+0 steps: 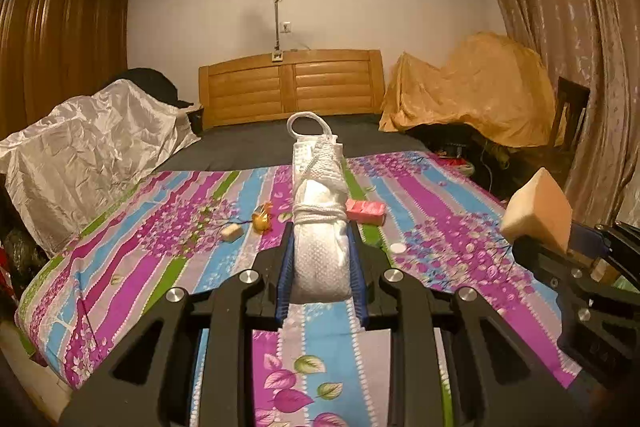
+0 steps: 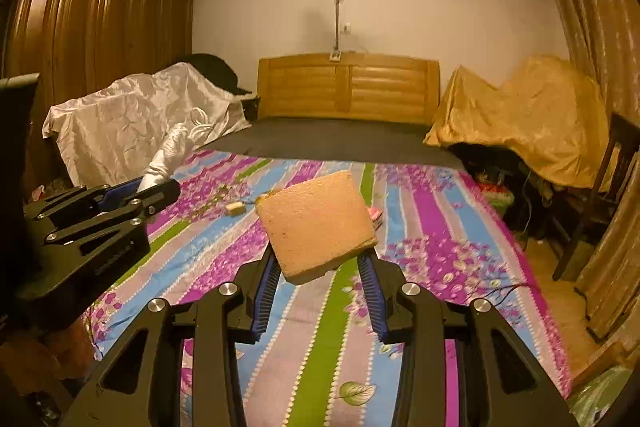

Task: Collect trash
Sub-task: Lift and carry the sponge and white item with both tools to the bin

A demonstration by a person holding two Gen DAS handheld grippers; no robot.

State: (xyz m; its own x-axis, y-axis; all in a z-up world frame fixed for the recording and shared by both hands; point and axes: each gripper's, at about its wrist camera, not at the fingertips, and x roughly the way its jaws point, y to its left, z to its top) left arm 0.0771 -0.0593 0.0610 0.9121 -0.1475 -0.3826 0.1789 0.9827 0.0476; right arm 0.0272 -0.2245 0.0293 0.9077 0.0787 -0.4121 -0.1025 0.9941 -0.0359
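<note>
Jaws of the left gripper (image 1: 320, 263) clamp a rope-bound white cloth bundle (image 1: 320, 227); the right gripper (image 2: 320, 267) pinches a foam sponge (image 2: 316, 223) by its lower corner, both above the bed's (image 2: 340, 327) floral sheet. That corner hold looks shallow, so a tilt could drop the sponge.

Porous foam sponge (image 2: 316, 223), glossy satin sheet (image 2: 132, 115)
</note>
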